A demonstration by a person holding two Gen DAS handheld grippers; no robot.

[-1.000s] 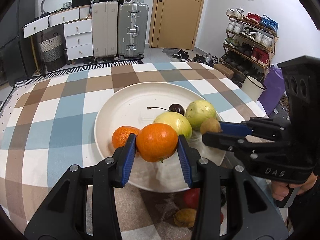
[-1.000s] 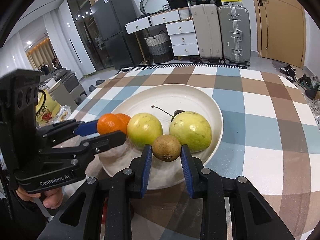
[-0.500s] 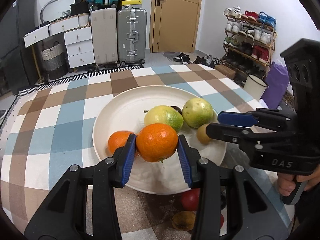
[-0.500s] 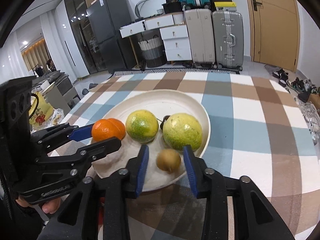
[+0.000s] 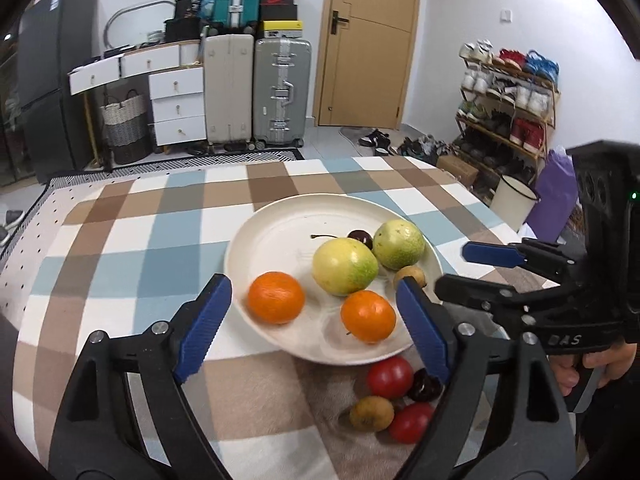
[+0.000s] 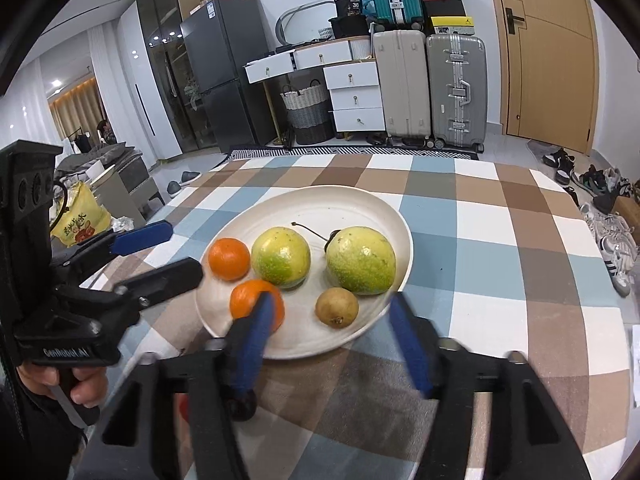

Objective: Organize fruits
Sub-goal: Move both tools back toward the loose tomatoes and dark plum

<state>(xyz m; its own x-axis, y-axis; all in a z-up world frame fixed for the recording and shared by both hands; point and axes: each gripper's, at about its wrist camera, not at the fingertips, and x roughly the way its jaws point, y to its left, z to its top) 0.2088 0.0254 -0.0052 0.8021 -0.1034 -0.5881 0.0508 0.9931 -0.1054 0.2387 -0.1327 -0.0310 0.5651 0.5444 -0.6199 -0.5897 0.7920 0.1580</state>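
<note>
on the white plate (image 5: 280, 216) there are now two oranges, the near one (image 5: 368, 315) and the far one (image 5: 275, 297), two yellow-green guavas (image 5: 345, 266) (image 5: 399, 244), a dark cherry (image 5: 361, 238) with its stem, and a small brown kiwi (image 6: 337, 306) by the near rim. the left gripper (image 5: 316, 322) has just been opening and stands released, its blue pads wide of the near orange, which rests free on the plate. the right gripper (image 6: 332, 344) has likewise just been opening and is released, with the kiwi lying loose on the plate ahead of it. so two more pieces look delivered. left over on the checked tablecloth (image 5: 120, 240), just beside the plate's near edge, are two red tomatoes (image 5: 390, 372) (image 5: 410, 422), another dark cherry (image 5: 427, 386) and another brown kiwi (image 5: 371, 413); by my reckoning roughly over half is done
</note>
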